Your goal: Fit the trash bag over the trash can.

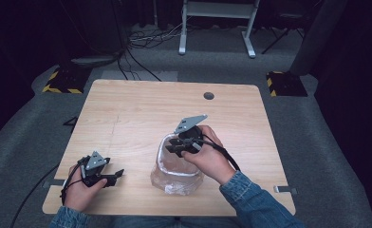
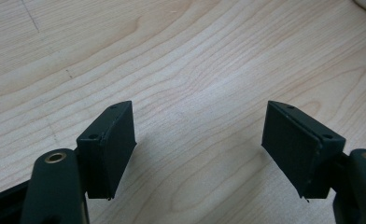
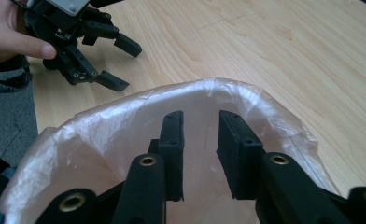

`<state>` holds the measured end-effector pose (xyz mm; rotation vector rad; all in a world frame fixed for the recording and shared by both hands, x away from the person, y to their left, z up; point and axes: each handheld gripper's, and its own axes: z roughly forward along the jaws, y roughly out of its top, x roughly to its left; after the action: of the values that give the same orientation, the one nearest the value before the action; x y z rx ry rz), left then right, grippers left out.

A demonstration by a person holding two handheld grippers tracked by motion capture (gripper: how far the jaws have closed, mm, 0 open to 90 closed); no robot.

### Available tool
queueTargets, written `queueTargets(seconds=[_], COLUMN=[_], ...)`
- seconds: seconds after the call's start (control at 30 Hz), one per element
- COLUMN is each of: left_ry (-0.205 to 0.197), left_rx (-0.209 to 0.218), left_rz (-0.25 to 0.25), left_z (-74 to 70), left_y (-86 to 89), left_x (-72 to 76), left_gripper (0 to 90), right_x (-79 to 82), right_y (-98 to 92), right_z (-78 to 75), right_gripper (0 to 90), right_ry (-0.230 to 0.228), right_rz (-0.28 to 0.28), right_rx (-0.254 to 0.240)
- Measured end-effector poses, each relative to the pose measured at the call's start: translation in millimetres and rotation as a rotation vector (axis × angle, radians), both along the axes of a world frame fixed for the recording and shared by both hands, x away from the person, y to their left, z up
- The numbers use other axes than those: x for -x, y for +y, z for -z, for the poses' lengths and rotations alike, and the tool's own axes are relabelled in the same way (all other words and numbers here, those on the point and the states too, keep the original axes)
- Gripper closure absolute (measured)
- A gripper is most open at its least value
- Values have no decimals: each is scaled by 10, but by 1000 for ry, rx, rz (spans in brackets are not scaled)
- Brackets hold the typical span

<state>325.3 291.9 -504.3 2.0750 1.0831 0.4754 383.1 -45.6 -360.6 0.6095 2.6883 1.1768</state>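
Carefully, I keep my narrowed, empty right gripper [image 3: 200,154] centred inside the clear plastic-lined container [image 1: 161,161], off the liner; left gripper [image 2: 200,149] rests spread wide.

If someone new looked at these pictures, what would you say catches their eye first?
Most likely the clear plastic bag standing open near the front middle of the wooden table, with the right tongs dipped into its mouth, jaws narrowly apart and nothing pinched between them. Next, the left tongs at the table's front left corner, jaws spread wide over bare wood.
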Motion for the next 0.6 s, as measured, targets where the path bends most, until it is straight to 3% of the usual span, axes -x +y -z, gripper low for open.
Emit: queueTargets(seconds=[0.6], left_ry=[12], left_rx=[-11], left_rz=[20], left_z=[-1], left_y=[-40], left_x=[9], left_gripper=[258], right_x=[-59], right_y=[190], right_z=[211], right_gripper=[527], right_ry=[70], right_rz=[-19], right_rx=[173])
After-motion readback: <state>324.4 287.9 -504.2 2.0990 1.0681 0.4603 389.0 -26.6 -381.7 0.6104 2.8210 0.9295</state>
